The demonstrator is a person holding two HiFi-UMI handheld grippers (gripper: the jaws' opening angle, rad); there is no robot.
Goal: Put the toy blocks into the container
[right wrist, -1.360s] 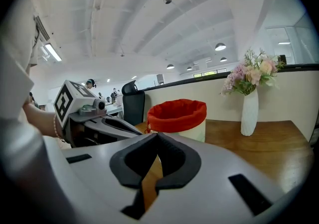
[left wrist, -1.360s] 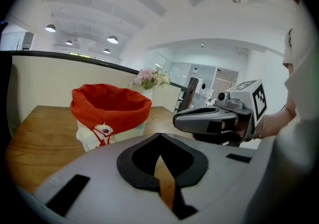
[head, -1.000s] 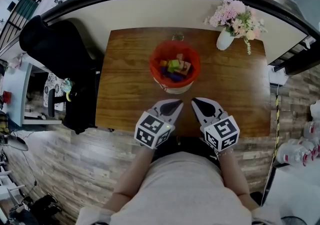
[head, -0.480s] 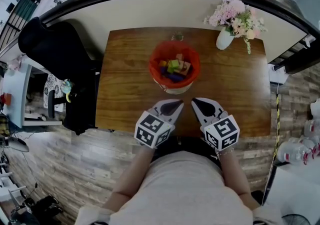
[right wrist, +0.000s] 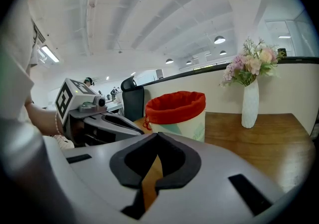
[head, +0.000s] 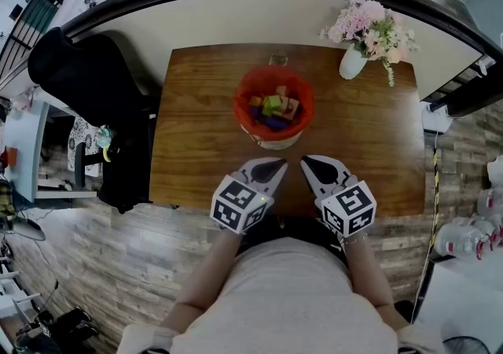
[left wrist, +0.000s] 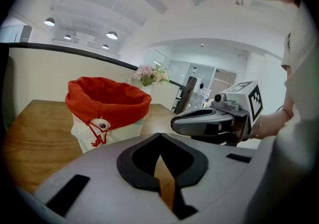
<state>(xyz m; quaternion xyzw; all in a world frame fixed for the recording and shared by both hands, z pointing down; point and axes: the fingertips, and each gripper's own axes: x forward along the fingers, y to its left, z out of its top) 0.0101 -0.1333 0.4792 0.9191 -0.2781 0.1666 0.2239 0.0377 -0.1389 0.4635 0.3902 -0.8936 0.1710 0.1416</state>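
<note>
A white cloth container with a red lining stands in the middle of the wooden table. Several coloured toy blocks lie inside it. The same container shows in both gripper views, ahead of the jaws. My left gripper and right gripper hover side by side over the table's near edge, a short way in front of the container. Both are shut with nothing between the jaws.
A white vase of pink flowers stands at the far right corner of the table. A small dark object sits behind the container. A black chair with a jacket stands to the left of the table.
</note>
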